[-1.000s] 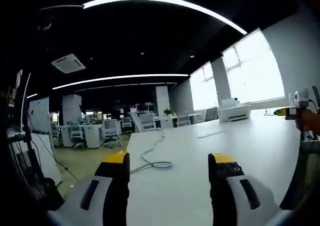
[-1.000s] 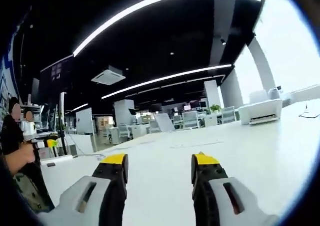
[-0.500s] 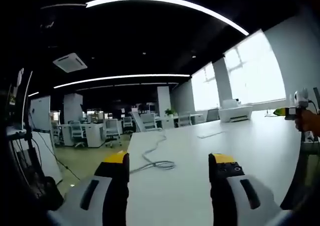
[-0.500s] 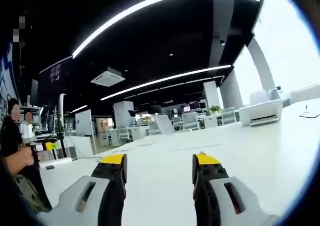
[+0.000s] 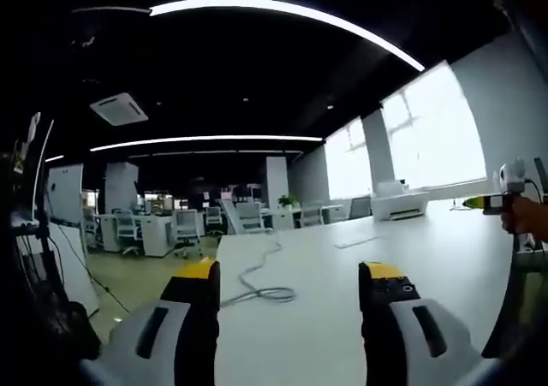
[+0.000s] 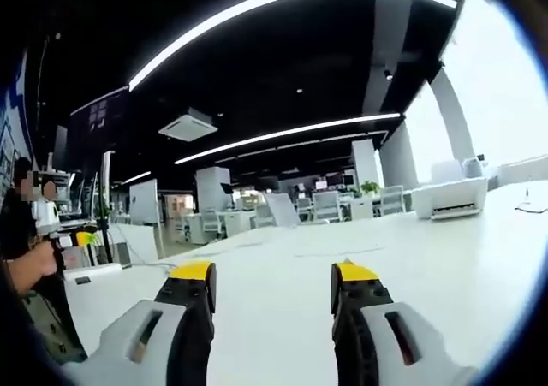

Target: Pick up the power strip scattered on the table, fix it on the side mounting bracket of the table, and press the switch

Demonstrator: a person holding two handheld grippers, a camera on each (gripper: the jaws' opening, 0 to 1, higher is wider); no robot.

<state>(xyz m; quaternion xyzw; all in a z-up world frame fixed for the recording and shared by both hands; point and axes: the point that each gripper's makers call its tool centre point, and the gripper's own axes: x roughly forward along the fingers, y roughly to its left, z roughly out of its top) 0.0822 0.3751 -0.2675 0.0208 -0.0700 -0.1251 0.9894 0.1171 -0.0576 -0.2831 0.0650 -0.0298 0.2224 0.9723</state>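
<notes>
My left gripper (image 5: pixel 289 275) is open and holds nothing, low over the white table (image 5: pixel 325 317). A grey cable (image 5: pixel 257 293) lies coiled just beyond its left jaw and runs away along the table. Farther out lies a thin pale strip (image 5: pixel 360 241), too small to identify. My right gripper (image 6: pixel 272 275) is also open and holds nothing above the bare tabletop (image 6: pixel 282 317). A long white bar (image 6: pixel 96 271), possibly the power strip, lies at the table's left edge. The right gripper (image 5: pixel 503 199) shows in a hand at the right of the left gripper view.
A white printer (image 5: pixel 401 204) (image 6: pixel 449 199) stands at the far end of the table by bright windows. A person (image 6: pixel 30 258) stands at the left of the right gripper view. Office desks and chairs (image 5: pixel 184 225) fill the background. The table's left edge (image 5: pixel 218 258) drops to the floor.
Both views have shifted slightly with the hands. The grippers stay open and nothing on the table has moved.
</notes>
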